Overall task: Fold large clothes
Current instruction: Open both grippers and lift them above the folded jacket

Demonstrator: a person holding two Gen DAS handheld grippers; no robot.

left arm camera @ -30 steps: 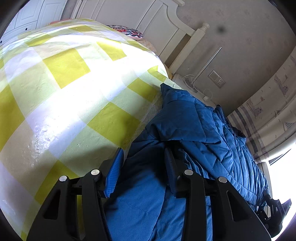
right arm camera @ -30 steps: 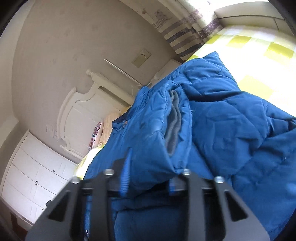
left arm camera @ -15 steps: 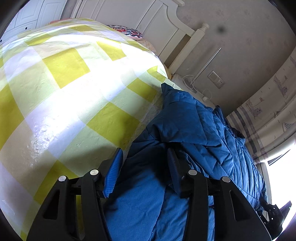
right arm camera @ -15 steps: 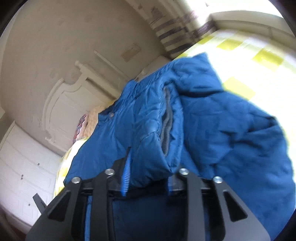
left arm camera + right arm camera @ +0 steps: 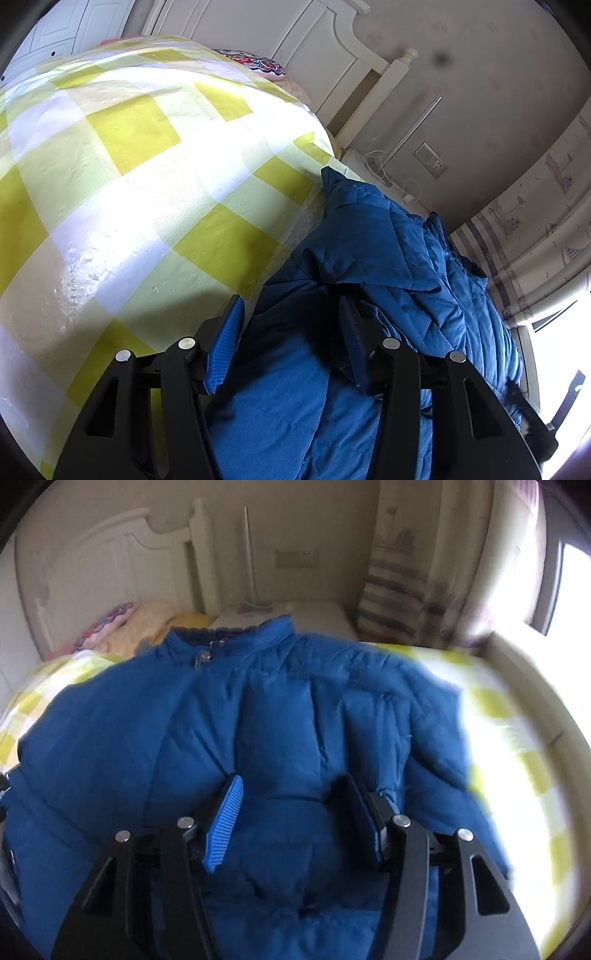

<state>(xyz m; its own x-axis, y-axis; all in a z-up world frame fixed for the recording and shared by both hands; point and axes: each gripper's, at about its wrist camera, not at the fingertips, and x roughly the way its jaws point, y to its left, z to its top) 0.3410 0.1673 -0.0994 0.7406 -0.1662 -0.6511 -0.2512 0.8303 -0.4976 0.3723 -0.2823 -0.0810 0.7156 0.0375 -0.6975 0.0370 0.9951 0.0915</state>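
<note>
Two grippers hang over a blue jacket [image 5: 295, 716] lying on the checked bed [image 5: 140, 192]. Left gripper [image 5: 291, 317] and right gripper [image 5: 295, 794] have just been opening; both stand released, jaws apart, pads clear of fabric.

Left gripper [image 5: 291, 343]: angled downward, jaws parted and just now opening; blue ribbed pads clear of contact, with fabric lying in the gap between them. Right gripper [image 5: 295, 819]: angled downward, jaws spread wider than the left pair and just now opening; neither pad presses on anything. No hand or sleeve appears in either wrist view.
</note>
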